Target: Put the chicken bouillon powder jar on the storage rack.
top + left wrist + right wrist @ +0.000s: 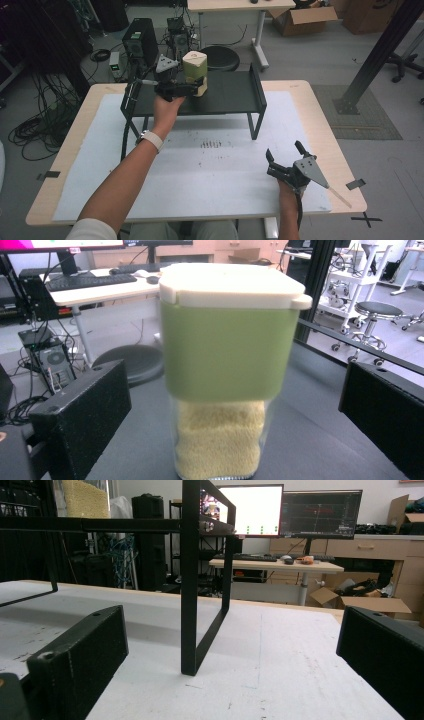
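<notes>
You are working at a wooden table [300,90] covered by a white mat [210,170] that carries dark smudges near its middle. A black raised shelf [230,95] stands on the mat at the far side. Behind the table the room holds a computer tower [140,42], loose cables [30,130] on the grey floor, a round black stool [220,57] and cardboard boxes [305,17].

On the shelf stands 1 container [195,72] [227,370], upright, with a cream lid, a green upper band and a clear lower part holding pale yellow grains.

Your left gripper [176,90] is at the shelf with its 2 jaws spread either side of the container, apart from its walls in the left gripper view. Your right gripper [286,154] sits low over the mat near the right front, jaws spread wide with nothing between them, well apart from the shelf.
</notes>
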The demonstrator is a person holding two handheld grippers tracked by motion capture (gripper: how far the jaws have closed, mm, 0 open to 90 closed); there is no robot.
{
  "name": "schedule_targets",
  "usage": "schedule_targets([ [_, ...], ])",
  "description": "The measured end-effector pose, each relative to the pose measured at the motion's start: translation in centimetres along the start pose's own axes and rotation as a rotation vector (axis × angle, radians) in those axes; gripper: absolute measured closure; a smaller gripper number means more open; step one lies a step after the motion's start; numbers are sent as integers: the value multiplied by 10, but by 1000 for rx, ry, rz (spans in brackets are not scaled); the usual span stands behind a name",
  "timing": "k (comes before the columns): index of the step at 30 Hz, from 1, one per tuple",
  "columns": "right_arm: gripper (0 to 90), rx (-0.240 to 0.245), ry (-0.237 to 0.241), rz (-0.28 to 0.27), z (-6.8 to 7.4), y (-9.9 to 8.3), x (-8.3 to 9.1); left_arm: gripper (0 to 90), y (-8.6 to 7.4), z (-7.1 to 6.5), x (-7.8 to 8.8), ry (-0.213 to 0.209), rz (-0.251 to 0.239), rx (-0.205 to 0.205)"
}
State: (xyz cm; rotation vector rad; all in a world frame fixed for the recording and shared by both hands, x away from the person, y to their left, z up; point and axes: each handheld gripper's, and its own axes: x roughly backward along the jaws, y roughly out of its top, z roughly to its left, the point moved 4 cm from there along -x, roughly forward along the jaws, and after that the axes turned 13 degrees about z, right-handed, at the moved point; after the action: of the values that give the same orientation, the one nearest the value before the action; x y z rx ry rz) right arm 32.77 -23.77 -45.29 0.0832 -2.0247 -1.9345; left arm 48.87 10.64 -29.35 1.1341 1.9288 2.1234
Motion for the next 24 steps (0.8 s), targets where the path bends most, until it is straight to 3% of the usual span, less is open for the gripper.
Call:
schedule_targets([
  [13, 0, 2, 1, 2, 0, 0, 0, 3, -7, -10, 30, -23, -36, -47],
  [24, 0, 1, 2, 3, 0, 0, 0, 2, -18, -13, 65, -42, -108, -62],
])
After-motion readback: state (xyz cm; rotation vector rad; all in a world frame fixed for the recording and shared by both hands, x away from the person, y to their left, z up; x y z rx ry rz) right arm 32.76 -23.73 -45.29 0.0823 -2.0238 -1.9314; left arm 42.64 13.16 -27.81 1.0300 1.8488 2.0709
